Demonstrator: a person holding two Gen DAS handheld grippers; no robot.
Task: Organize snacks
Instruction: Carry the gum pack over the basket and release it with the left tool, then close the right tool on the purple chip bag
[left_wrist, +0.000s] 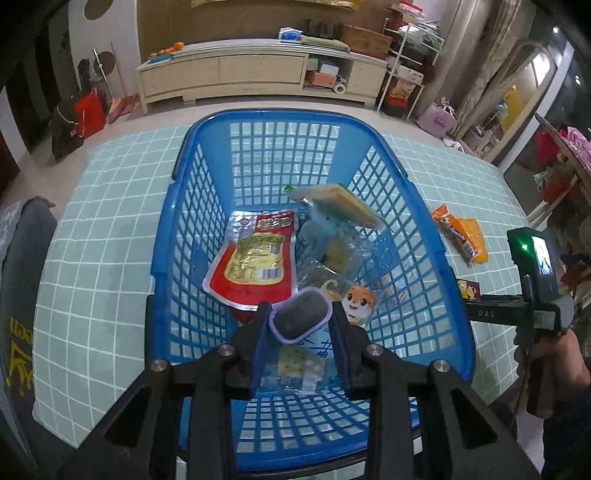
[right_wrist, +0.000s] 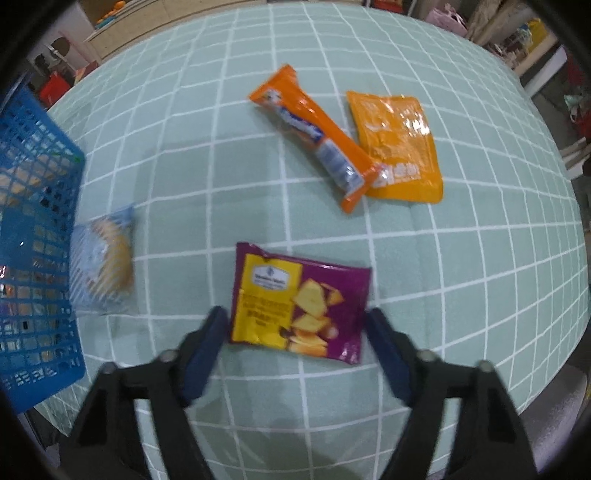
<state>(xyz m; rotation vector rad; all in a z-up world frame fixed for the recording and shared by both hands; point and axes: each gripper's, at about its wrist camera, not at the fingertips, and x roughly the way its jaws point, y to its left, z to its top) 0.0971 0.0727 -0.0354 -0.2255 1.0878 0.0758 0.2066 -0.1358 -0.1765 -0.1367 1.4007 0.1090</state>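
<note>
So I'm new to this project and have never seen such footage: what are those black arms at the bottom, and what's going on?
They are hand-held tongs, one per hand, each carrying a camera that looks along its fingers. The left view looks into a blue basket already holding snacks; the left tongs grip a small dark snack cup above it. A hand with the other tool shows at its right edge. The right view looks down on a checked tablecloth: the right tongs stand open around a purple cracker packet. Beyond lie an orange bar and an orange pouch; a clear-wrapped snack lies beside the basket.
</note>
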